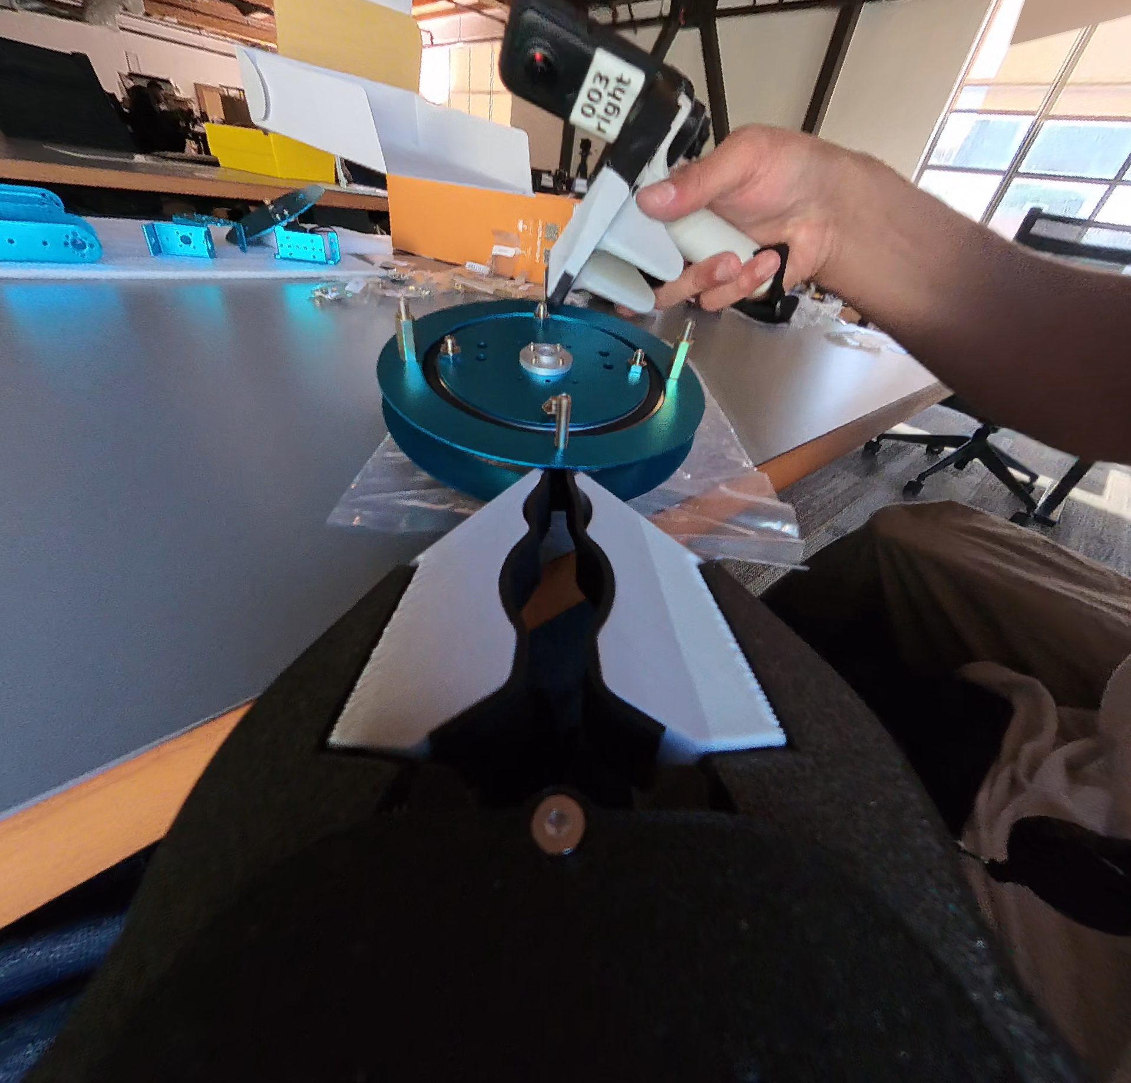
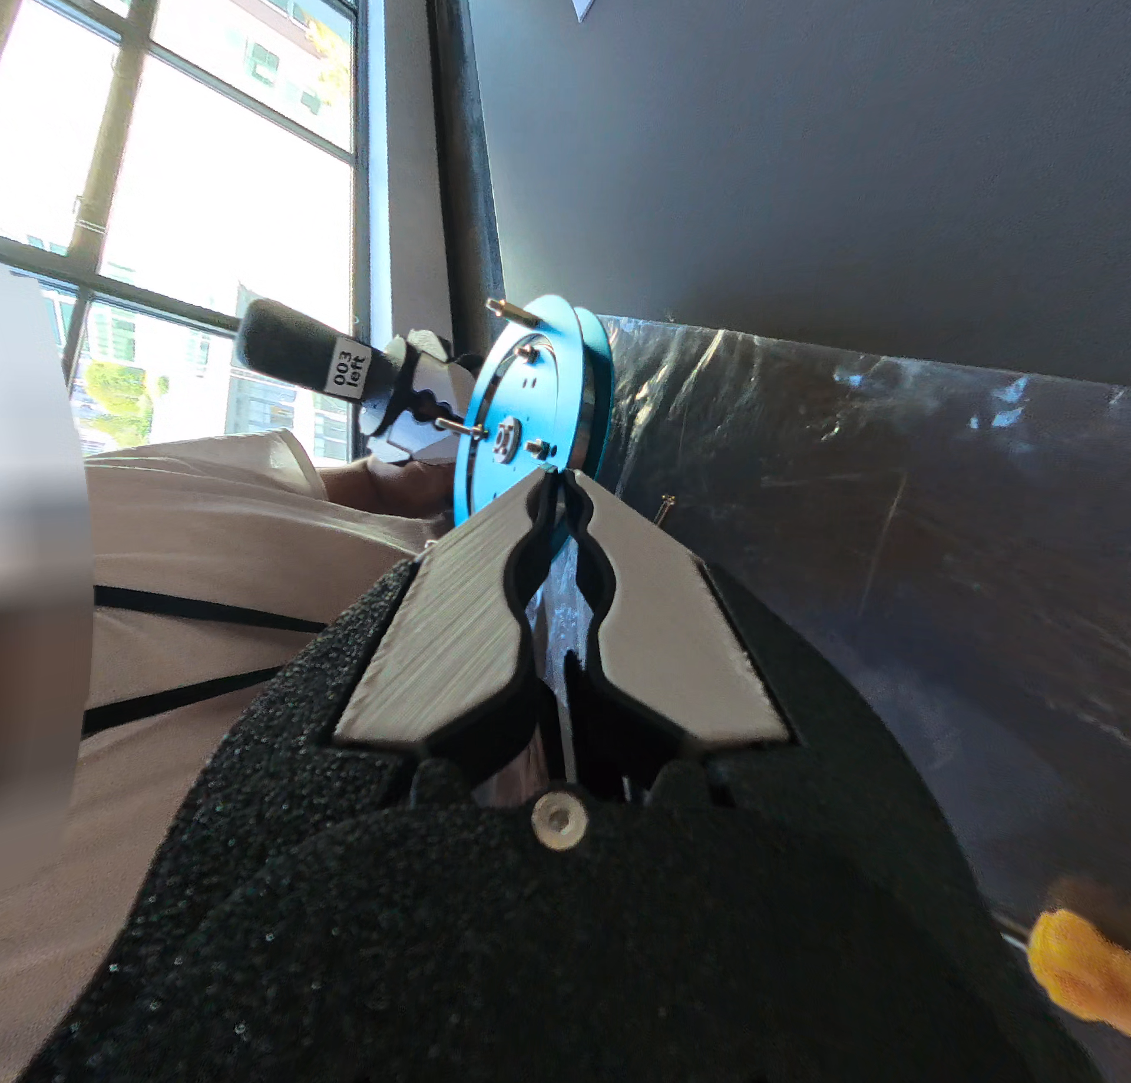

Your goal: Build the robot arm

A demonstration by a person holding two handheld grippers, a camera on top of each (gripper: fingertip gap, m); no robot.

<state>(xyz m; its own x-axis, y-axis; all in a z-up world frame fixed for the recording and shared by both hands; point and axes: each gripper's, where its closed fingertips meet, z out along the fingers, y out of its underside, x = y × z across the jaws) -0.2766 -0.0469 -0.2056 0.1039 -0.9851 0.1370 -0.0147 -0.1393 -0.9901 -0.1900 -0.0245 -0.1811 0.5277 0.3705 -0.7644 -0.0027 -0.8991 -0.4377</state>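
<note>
Held the left gripper (image 1: 554, 479) low by the near edge of the table (image 1: 183, 429), its 2 fingers almost fully closed, tips pressed against the near rim of the blue disc (image 1: 489, 380). Could not tell whether any of the rim sat pinched between them.

Lay flat on a clear plastic bag (image 1: 728, 502) near the table's edge, that disc, with a silver hub (image 1: 546, 360) at its middle and brass posts (image 1: 404, 334) standing upright on its top face.

Reached over the far side of the disc with the right gripper (image 1: 560, 287), tilted steeply downward and gripped by 1 bare hand (image 1: 765, 209). Closed tight, in the right wrist view, on a thin metal rod (image 2: 564, 674) running lengthwise between the 2 black pads (image 2: 526, 570), tips just at the disc's face. Met, at the rod's lower end, the top of a short brass post (image 1: 541, 311) near the far rim.

Stood farther back on the table: an open orange box (image 1: 465, 221) with white flaps, several loose blue metal parts (image 1: 177, 239) to its left, and small clear packets scattered between them and the disc.
</note>
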